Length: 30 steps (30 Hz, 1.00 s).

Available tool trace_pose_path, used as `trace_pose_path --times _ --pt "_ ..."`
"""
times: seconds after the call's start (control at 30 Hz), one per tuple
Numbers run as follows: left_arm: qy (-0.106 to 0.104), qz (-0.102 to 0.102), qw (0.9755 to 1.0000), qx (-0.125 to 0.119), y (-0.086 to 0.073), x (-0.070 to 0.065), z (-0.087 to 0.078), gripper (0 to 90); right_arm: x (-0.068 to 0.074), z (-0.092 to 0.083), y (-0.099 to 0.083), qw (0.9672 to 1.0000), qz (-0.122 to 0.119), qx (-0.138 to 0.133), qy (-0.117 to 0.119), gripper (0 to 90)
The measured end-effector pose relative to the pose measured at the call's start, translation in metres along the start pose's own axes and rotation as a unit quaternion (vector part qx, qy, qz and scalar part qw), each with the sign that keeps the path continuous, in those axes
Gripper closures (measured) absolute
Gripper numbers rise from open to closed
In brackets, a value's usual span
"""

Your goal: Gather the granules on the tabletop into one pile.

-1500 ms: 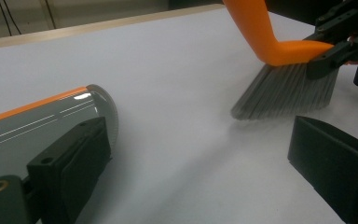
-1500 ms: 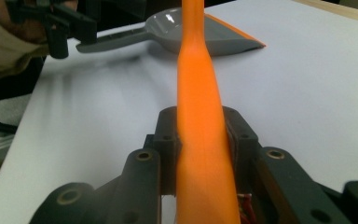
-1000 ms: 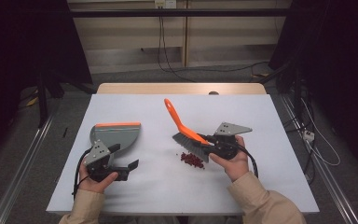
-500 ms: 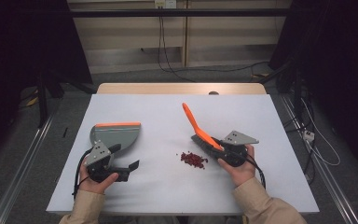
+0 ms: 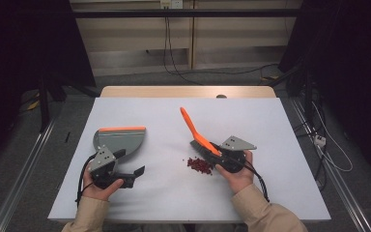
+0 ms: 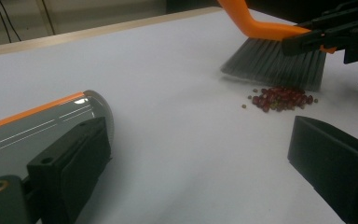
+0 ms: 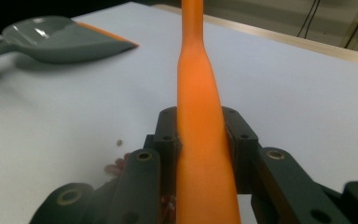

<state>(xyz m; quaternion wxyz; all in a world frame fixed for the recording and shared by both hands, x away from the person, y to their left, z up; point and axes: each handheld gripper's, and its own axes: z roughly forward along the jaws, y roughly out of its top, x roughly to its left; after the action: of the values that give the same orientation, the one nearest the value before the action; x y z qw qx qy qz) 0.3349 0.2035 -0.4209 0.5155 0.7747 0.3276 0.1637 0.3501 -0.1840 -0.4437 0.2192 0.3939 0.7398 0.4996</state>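
Red beans [image 5: 200,164] heaped mid-table [image 5: 270,125], just beside bristles of brush [image 5: 192,126], now tilted lower than a moment ago: seemingly ready to sweep toward dustpan [image 5: 121,140]. Right gripper [image 5: 217,153] pinching brush handle; left gripper [image 5: 128,163] spread wide by dustpan.

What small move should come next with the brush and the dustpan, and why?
Probably bring the grey dustpan with the orange edge nearer the small pile of red beans. The left gripper has open jaws, one inside the pan, which lies well apart from the pile. The right gripper already grips the orange-handled brush, its bristles beside the beans, so sweeping now would find no pan.
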Motion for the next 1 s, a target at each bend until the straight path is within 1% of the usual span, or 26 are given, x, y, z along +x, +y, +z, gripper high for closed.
trace_pose_path --times 0.03,0.17,0.2,0.23,0.37,0.43,0.53,0.6,0.67,0.8,0.83,0.87,0.9,0.93,1.0 --pt "0.001 -0.001 1.0 0.0 0.0 0.0 0.0 5.6 0.0 0.0 0.0 1.0 0.007 -0.002 0.001 71.4" --pt "-0.001 -0.003 1.0 0.0 0.0 0.001 -0.001 5.6 0.002 -0.003 0.003 1.0 0.002 -0.006 0.007 71.4" --pt "-0.001 -0.001 1.0 0.0 0.0 0.001 -0.002 5.6 0.001 -0.004 0.003 0.9999 0.006 -0.009 0.01 71.4" --pt "-0.002 -0.003 1.0 -0.001 0.0 0.001 -0.002 5.6 0.001 -0.005 0.004 0.9998 0.01 -0.012 0.013 71.4" --pt "-0.001 -0.005 1.0 -0.002 0.0 0.001 -0.002 5.6 0.0 -0.008 0.007 0.9999 0.007 -0.013 0.005 71.4" --pt "-0.002 -0.006 1.0 -0.002 0.0 0.001 -0.001 5.6 0.001 -0.009 0.01 0.9997 0.013 -0.017 0.007 71.4" --pt "-0.002 -0.004 1.0 0.0 0.001 0.0 0.0 5.6 0.008 -0.006 0.016 0.9994 0.022 -0.022 0.013 71.4" --pt "-0.002 -0.005 1.0 0.0 0.001 0.0 0.001 5.6 0.016 0.0 0.021 0.9992 0.027 -0.025 0.017 71.4" --pt "-0.003 -0.004 1.0 0.0 0.001 -0.001 0.001 5.6 0.023 0.007 0.027 0.9992 0.024 -0.029 0.012 71.4" --pt "-0.003 -0.004 1.0 -0.001 0.001 0.0 0.001 5.6 0.037 0.025 0.033 0.9982 0.045 -0.038 0.011 71.4" --pt "-0.003 -0.004 1.0 -0.001 0.001 0.0 0.0 5.6 0.04 0.03 0.034 0.9979 0.048 -0.04 0.014 71.4" --pt "-0.003 -0.002 1.0 0.0 0.0 0.001 0.0 5.6 0.042 0.035 0.034 0.9978 0.05 -0.041 0.011 71.4" --pt "-0.002 -0.006 1.0 0.0 0.0 0.001 0.0 5.6 0.045 0.04 0.034 0.9979 0.05 -0.039 0.007 71.4" --pt "-0.002 -0.006 1.0 0.0 0.0 0.002 0.0 5.6 0.046 0.046 0.034 0.9977 0.056 -0.037 0.01 71.4" --pt "-0.002 -0.004 1.0 0.001 -0.001 0.003 0.0 5.6 0.049 0.055 0.033 0.997 0.068 -0.037 0.005 71.4"
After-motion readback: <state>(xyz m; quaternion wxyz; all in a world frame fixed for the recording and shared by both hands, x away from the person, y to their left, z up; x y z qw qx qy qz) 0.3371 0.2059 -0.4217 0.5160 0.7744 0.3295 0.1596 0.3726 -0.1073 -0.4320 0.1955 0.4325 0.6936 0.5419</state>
